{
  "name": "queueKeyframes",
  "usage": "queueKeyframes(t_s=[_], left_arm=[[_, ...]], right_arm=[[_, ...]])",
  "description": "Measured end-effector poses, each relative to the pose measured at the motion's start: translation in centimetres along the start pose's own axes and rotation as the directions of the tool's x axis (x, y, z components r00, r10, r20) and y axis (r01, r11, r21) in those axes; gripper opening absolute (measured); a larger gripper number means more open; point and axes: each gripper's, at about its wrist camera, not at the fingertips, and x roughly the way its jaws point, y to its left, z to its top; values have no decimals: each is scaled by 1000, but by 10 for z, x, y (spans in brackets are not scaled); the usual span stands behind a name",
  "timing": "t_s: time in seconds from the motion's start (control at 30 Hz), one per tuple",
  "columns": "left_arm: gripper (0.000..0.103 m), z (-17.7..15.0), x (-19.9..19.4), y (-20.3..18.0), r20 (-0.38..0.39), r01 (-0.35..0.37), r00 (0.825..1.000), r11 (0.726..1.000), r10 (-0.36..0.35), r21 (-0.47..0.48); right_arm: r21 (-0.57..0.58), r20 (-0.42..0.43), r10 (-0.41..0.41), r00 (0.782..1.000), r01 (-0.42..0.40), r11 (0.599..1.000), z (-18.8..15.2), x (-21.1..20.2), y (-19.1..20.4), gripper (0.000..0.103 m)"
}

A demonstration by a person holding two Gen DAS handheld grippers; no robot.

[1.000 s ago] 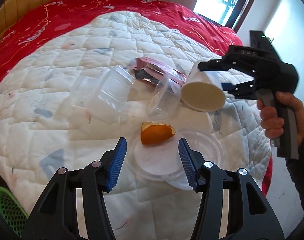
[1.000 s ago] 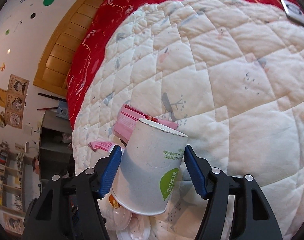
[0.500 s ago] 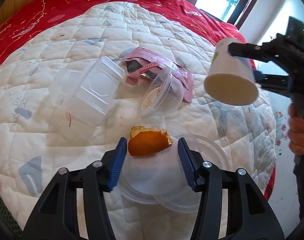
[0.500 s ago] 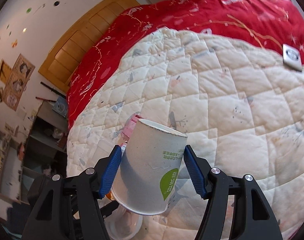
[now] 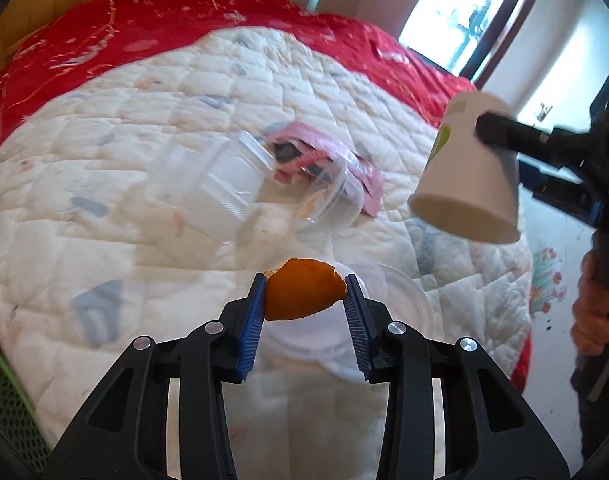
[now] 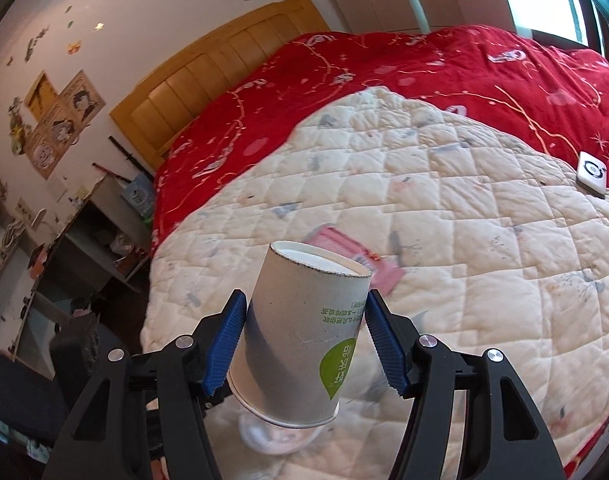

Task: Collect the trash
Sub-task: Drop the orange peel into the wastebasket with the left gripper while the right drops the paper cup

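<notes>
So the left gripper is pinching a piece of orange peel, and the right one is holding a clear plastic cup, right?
Not quite. The left gripper does pinch the orange peel, but the right gripper holds a paper cup with a green leaf logo, not clear plastic. The right wrist view shows it.

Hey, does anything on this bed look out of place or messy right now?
Yes. Litter lies on the white quilt: a clear clamshell box tipped askew, a clear cup on its side, pink wrappers and round plastic lids. The left tongs grip an orange peel; the right tongs hold a paper cup.
</notes>
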Motion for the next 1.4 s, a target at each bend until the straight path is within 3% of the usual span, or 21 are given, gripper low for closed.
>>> queueKeyframes(t_s=[0.2, 0.43, 0.67, 0.87, 1.07, 1.13, 1.27, 1.4], left_arm=[[38, -19, -64, 27, 84, -49, 995, 997, 54, -60], [38, -58, -138, 81, 151, -167, 970, 974, 190, -155], [38, -110, -189, 158, 114, -310, 928, 905, 355, -292], [39, -150, -208, 215, 48, -381, 900, 837, 433, -392], [41, -181, -208, 257, -25, -424, 884, 777, 468, -465], [42, -191, -210, 265, -34, -419, 886, 769, 462, -484], [58, -209, -214, 277, -42, -414, 886, 748, 461, -519], [59, -222, -221, 282, -37, -401, 889, 739, 456, -541]], right_arm=[[-29, -13, 65, 998, -65, 997, -16, -6, 41, 59], [-94, -52, 138, 989, -143, 985, -39, -2, 105, 59], [-152, -113, 196, 974, -211, 966, -63, 15, 167, 59], [-191, -177, 231, 957, -263, 946, -83, 37, 218, 59], [-224, -238, 246, 940, -300, 927, -99, 60, 257, 59], [-234, -252, 250, 935, -310, 922, -103, 67, 269, 59], [-244, -283, 262, 922, -334, 911, -113, 81, 291, 59], [-263, -320, 266, 909, -355, 897, -124, 98, 315, 59]])
